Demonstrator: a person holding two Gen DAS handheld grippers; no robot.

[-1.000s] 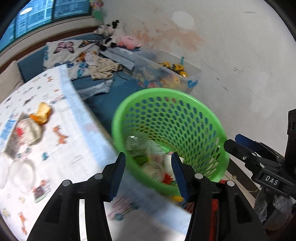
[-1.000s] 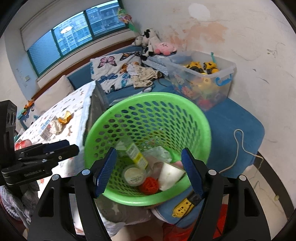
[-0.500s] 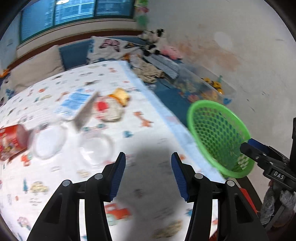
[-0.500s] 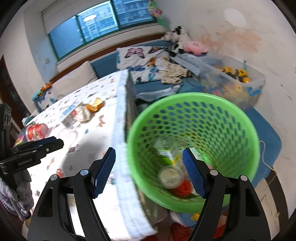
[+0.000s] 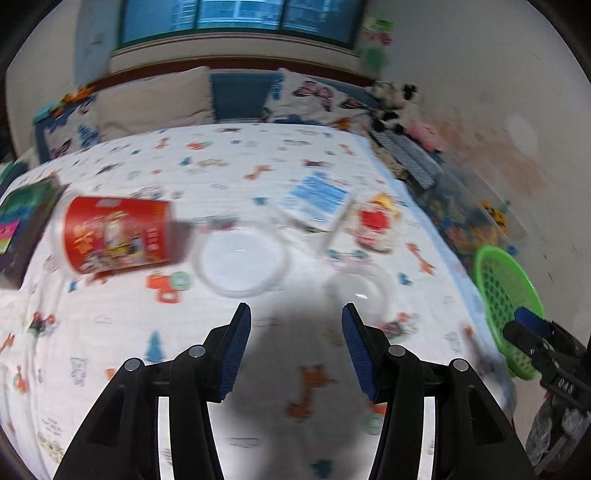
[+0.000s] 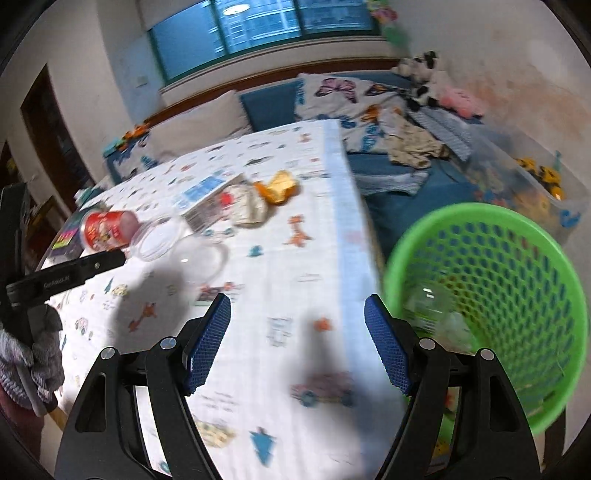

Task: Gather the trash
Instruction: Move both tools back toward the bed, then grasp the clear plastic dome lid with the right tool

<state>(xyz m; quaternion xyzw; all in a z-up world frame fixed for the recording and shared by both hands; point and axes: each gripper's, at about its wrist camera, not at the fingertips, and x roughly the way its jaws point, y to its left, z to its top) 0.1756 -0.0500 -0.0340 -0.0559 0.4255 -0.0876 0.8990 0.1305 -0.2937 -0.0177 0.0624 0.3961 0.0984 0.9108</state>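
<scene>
Partly done: green perforated plastic basket [image 6: 491, 302] holds some trash; red printed cup [image 5: 114, 232], clear lids, wrappers remain on table [image 5: 229, 162]; left gripper [image 5: 295, 350], right gripper [image 6: 297, 343]: jaws open, empty

A wide window [image 6: 258, 26] runs along the top of the frame, its glass blue-tinted, a ceiling lamp mirrored in it. Below it a brown sill, then a blue bench [image 6: 273, 107] with a cream cushion [image 6: 199, 118] and a butterfly pillow [image 6: 343, 92]. The wall [image 5: 498, 92] at right is pale, stained and patched. A dark doorway [image 6: 48, 133] stands at left. A patterned white cloth [image 5: 229, 155] covers the table mid-frame.
</scene>
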